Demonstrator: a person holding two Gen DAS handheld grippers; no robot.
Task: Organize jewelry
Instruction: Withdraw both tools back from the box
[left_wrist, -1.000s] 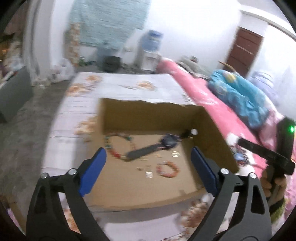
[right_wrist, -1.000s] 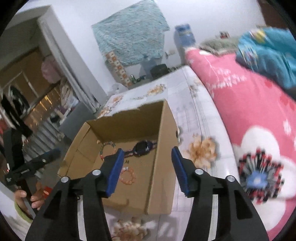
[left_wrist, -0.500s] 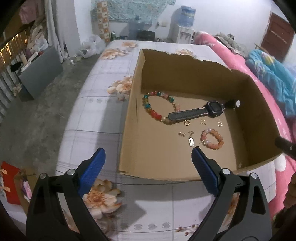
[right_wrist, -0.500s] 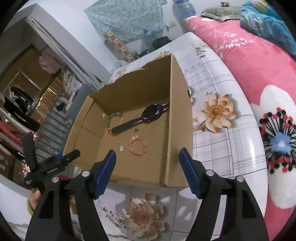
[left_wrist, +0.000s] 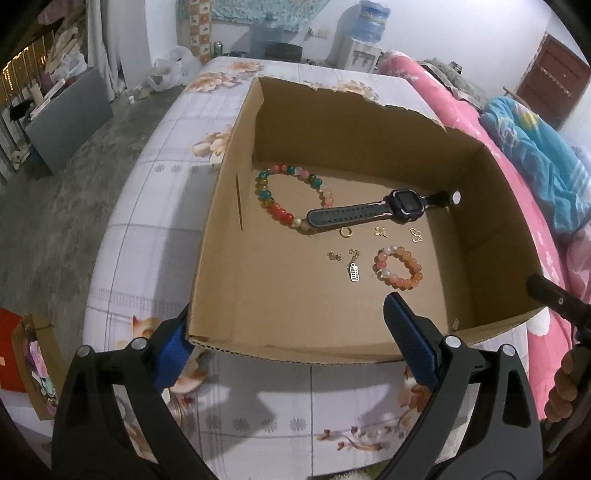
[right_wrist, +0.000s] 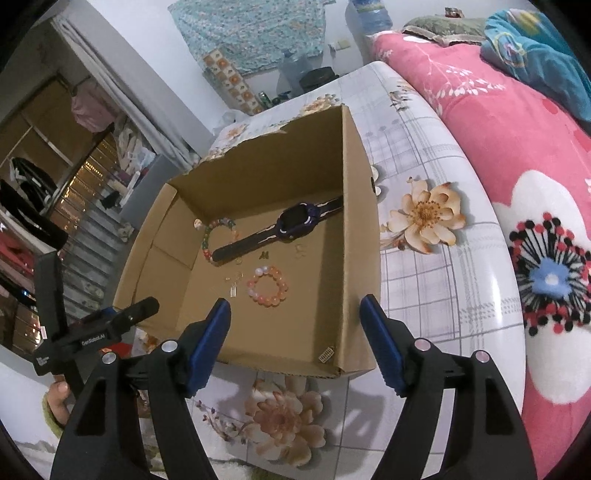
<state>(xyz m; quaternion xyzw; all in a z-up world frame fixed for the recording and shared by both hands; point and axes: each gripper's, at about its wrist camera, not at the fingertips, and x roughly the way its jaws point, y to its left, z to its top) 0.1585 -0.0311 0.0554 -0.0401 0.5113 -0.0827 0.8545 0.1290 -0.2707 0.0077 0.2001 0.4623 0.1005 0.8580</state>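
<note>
An open cardboard box (left_wrist: 229, 206) (right_wrist: 362, 236) stands on a floral table. Inside lie a dark watch (left_wrist: 373, 210) (right_wrist: 280, 229), a multicoloured bead bracelet (left_wrist: 288, 195) (right_wrist: 210, 236), a small orange bead bracelet (left_wrist: 399, 267) (right_wrist: 267, 286) and several small gold charms (left_wrist: 354, 271). My left gripper (left_wrist: 291, 343) is open and empty at the box's near wall, one finger outside, one over the rim. My right gripper (right_wrist: 295, 343) is open and empty above the box's near right corner.
The floral table (left_wrist: 147, 229) (right_wrist: 424, 258) borders a pink bed (right_wrist: 517, 147) on the right. A concrete floor (left_wrist: 55, 184) lies to the left. A small box of items (left_wrist: 33, 365) sits at the lower left. The left gripper's body (right_wrist: 92, 332) shows in the right wrist view.
Both grippers have tilted down and closed in on the box, which now looks larger and is seen from above. Both stay open.
</note>
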